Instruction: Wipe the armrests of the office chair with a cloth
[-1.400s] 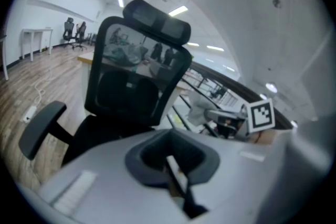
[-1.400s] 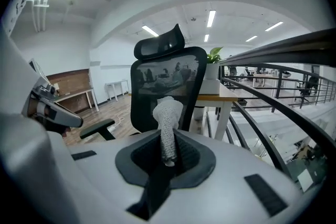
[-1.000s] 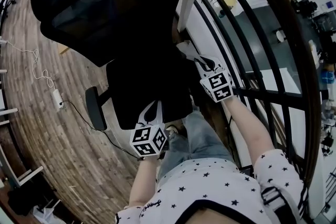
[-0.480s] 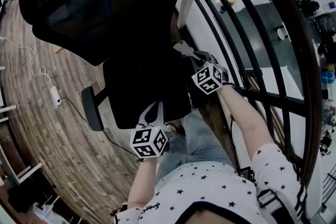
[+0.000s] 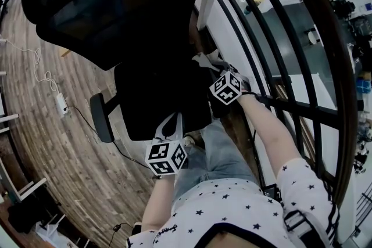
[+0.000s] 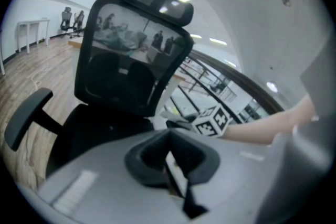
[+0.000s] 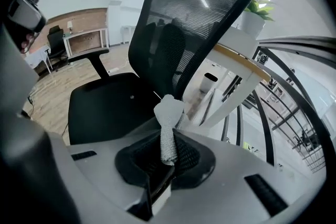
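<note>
Right gripper clamps cloth beside office chair

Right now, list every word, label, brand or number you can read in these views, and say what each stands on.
No text can be read in any view.
Cubes on the left gripper and right gripper: black-and-white square patterns only, no letters.
Office chair and cloth: no label or brand visible.
</note>
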`<state>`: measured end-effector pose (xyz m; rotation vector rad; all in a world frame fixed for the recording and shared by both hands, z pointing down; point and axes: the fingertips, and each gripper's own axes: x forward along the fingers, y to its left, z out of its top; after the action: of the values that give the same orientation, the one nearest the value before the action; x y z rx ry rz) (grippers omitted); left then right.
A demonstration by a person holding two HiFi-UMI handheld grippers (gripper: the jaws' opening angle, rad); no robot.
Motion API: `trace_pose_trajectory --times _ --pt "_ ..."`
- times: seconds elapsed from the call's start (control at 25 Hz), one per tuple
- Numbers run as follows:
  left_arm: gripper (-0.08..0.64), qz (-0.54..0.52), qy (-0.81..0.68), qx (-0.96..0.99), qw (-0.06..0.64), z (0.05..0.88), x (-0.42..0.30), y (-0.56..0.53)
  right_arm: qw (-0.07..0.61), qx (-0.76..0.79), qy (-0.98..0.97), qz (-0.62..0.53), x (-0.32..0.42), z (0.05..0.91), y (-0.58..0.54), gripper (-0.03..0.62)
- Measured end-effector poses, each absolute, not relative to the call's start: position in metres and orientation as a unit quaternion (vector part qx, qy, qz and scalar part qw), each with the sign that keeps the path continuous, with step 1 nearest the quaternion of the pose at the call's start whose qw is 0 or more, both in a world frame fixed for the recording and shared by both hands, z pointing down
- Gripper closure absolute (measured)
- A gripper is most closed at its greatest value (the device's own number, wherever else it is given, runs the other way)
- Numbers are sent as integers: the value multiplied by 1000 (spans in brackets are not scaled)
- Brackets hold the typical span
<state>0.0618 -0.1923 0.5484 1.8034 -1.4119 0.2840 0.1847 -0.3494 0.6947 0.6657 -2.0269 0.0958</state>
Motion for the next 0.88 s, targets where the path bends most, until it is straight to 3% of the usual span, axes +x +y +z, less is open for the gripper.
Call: trace_pose_trajectory --times 0.88 --pt "554 110 -570 711 398 541 59 -170 484 290 -820 100 187 696 -337 558"
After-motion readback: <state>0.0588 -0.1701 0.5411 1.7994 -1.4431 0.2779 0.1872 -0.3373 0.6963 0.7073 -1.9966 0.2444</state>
